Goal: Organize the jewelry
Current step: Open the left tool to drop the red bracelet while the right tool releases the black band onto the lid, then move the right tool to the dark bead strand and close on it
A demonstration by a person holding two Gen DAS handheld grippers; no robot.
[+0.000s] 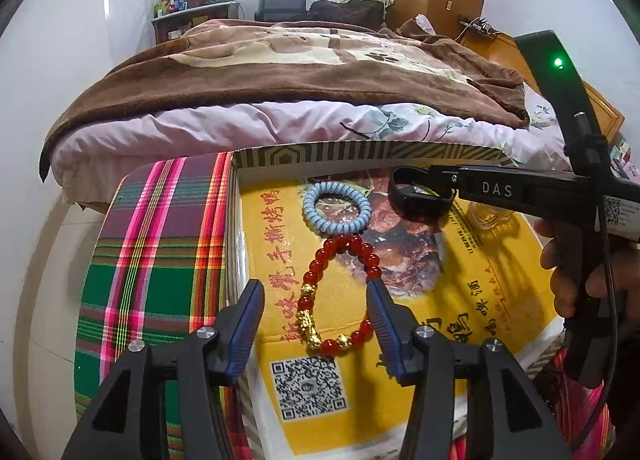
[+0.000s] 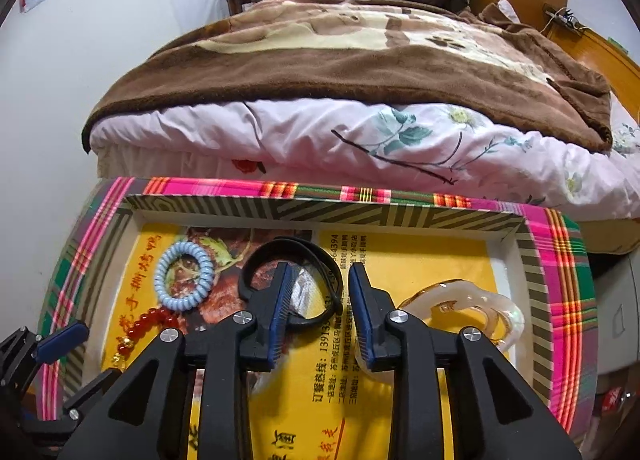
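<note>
Nearest the left wrist camera, the left gripper hung with its blue-padded jaws spread apart; between them, resting on the yellow printed paper sheet that lined the shallow cardboard tray with the striped rim, lay the red bead bracelet with gold charms; the right pad sat just beside the bracelet's beads, though whether it touched them could not be told, and the left pad stood clear. To the far left of that view a plaid cloth in green, pink and red covered the surface under the tray; beyond the bracelet, nearly touching its top, lay the pale blue coiled hair tie; to the right of it lay the black wristband, with the right gripper's black body and a hand above and beside it.

In the right wrist view, the right gripper also had its jaws parted, pinching nothing; the black wristband lay looped under and between them on the paper. Left of it sat the hair tie and a few red beads; right of it lay a clear amber-tinted glass piece; behind the tray stood a bed with a brown blanket.
</note>
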